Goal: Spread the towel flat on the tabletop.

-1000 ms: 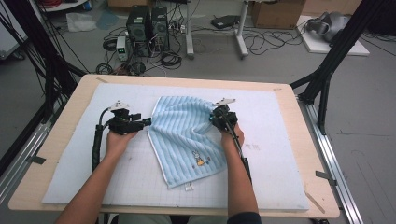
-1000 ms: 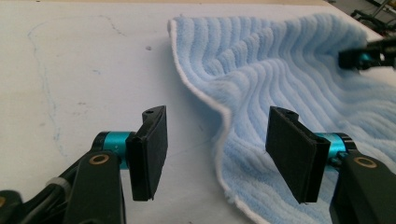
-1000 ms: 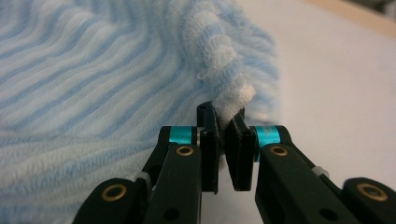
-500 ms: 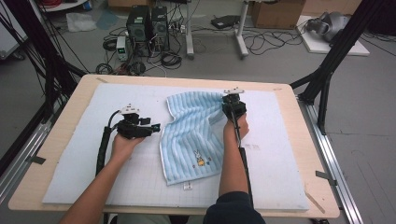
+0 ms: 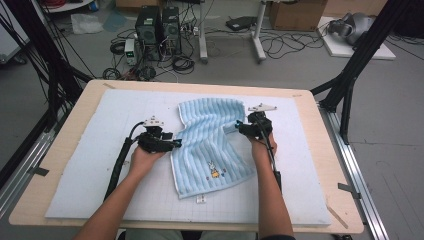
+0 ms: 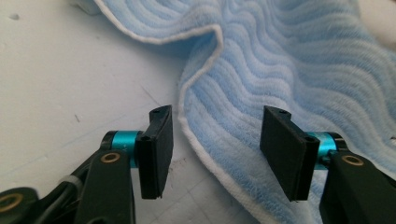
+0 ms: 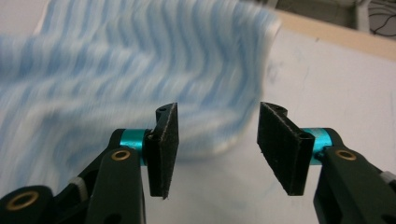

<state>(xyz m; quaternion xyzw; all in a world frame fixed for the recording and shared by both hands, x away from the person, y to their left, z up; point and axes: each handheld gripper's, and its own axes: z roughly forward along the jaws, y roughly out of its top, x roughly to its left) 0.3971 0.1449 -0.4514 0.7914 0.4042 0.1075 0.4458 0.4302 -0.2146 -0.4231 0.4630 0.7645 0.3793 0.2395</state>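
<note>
A wooden table (image 5: pixel 75 150) stood in a workshop with a grey floor, and beyond its far edge lay 2 computer towers (image 5: pixel 159 25) among loose cables, with cardboard boxes further back. A pale blue-white mat (image 5: pixel 100 165) covered most of the tabletop. Near the middle of the mat lay a light blue striped towel (image 5: pixel 210 145), rumpled rather than flat, its far part spread toward the back of the table and its near part angled toward the person's right; a small embroidered figure (image 5: pixel 214 170) showed near its near edge, and a white label (image 5: pixel 201 199) stuck out at the near hem. The left gripper (image 5: pixel 172 145) sat at the towel's left edge, held low over the mat, its cable trailing back along the forearm. In the left gripper view its 2 jaws stood wide apart, with the white-bound hem of the towel (image 6: pixel 280 70) running between them; 1 jaw was over bare mat, the other over the cloth, and nothing was pinched. The right gripper (image 5: pixel 240 128) was at the towel's right edge, where the cloth bunched slightly. In the right gripper view its jaws were likewise spread apart and held nothing, the towel (image 7: pixel 140 70) lying blurred just ahead of them, its edge reaching toward the gap.
</note>
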